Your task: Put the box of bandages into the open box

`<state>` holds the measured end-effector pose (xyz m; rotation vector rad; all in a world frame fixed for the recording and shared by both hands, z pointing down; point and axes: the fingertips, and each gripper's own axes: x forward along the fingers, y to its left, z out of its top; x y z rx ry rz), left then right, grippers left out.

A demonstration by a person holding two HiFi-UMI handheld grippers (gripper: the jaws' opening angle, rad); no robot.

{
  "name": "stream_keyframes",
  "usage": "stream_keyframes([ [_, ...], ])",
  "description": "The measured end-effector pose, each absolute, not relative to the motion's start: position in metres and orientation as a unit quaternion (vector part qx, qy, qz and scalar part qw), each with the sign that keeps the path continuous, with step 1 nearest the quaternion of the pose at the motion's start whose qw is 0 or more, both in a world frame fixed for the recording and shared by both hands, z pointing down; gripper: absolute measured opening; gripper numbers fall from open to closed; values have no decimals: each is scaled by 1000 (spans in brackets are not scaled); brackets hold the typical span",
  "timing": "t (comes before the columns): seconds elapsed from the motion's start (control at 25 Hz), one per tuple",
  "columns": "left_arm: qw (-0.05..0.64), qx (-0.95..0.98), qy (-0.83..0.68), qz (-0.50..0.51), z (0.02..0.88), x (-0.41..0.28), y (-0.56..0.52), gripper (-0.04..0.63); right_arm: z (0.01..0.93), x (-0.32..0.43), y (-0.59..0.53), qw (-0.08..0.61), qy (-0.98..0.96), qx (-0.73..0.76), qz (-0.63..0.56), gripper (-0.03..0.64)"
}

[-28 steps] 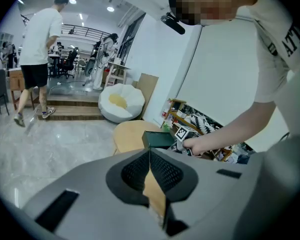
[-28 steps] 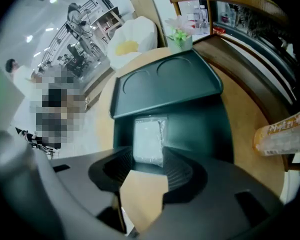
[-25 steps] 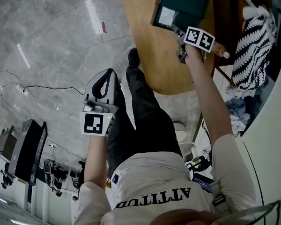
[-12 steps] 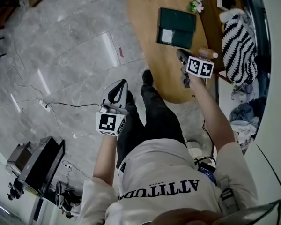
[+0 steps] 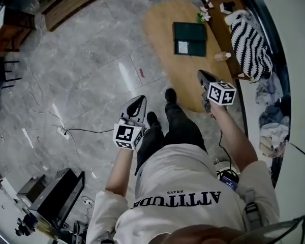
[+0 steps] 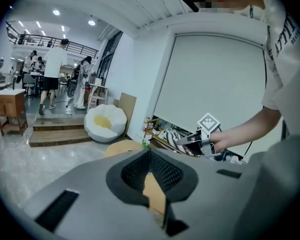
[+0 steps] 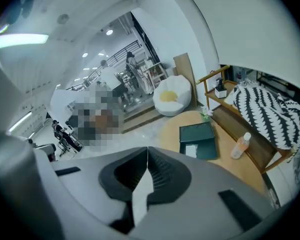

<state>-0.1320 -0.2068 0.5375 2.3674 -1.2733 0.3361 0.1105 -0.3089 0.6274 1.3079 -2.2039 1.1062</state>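
Observation:
A dark green open box [image 5: 189,38] lies on the oval wooden table [image 5: 165,24], with a small white box [image 5: 183,47] inside its near half. The right gripper view shows the same green box [image 7: 200,134] and white box [image 7: 192,149] far below. My right gripper [image 5: 206,78] hangs over the table's near edge, well short of the green box. Its jaws have just been closing and now meet, with nothing between them [image 7: 148,149]. My left gripper [image 5: 135,104] is over the floor, left of the table, shut and empty [image 6: 150,151].
A plastic bottle [image 5: 222,56] stands at the table's right edge, small flowers [image 5: 202,16] at its far end. A striped cloth [image 5: 249,37] lies on a wooden bench beside the table. Cables [image 5: 66,131] cross the floor; dark equipment [image 5: 56,197] stands at lower left.
Both grippers have lifted and drawn back toward the person. The right one has left the green box and now sits over the table's near edge. The table looks smaller and farther.

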Motion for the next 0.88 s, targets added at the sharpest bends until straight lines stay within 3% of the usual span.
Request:
stream_keyframes([
  [0.88, 157, 903, -391, 80, 434, -172, -96, 21, 480, 77, -118, 120, -792, 543, 252, 21],
])
